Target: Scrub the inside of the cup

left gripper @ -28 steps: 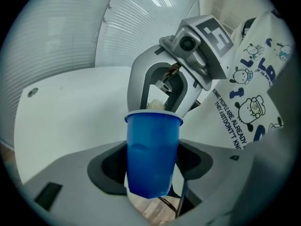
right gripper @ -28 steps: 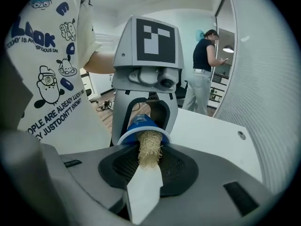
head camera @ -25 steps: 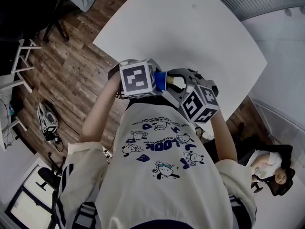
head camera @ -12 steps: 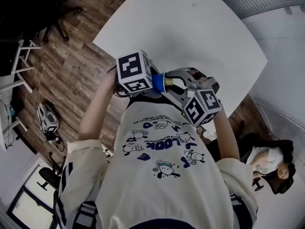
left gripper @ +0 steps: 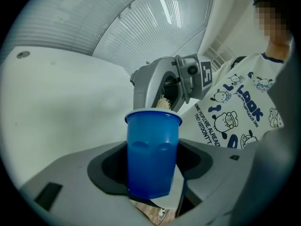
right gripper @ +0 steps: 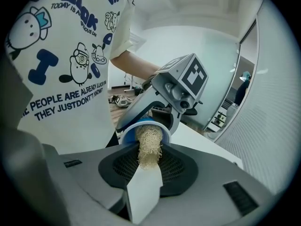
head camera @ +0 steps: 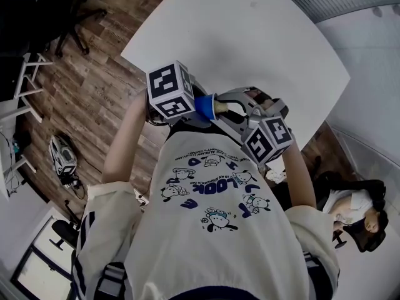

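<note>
White tabletop [head camera: 250, 36] up ahead, wooden floor [head camera: 94, 86] off to the side, and the action sits right at the table's near edge, close against the person's printed shirt [head camera: 212, 230]. Left gripper [left gripper: 151, 178] has the blue cup [left gripper: 153, 140] clamped across its body, jaws set wide and pressing on its walls. The cup is up off the table, tipped over with its mouth facing the other tool. Right gripper [right gripper: 143, 182] pinches the flat white handle of the scrubber [right gripper: 149, 147], jaws narrow on it. And the tan fibrous head is in the cup's mouth, past the rim, the two grippers nose to nose.
</note>
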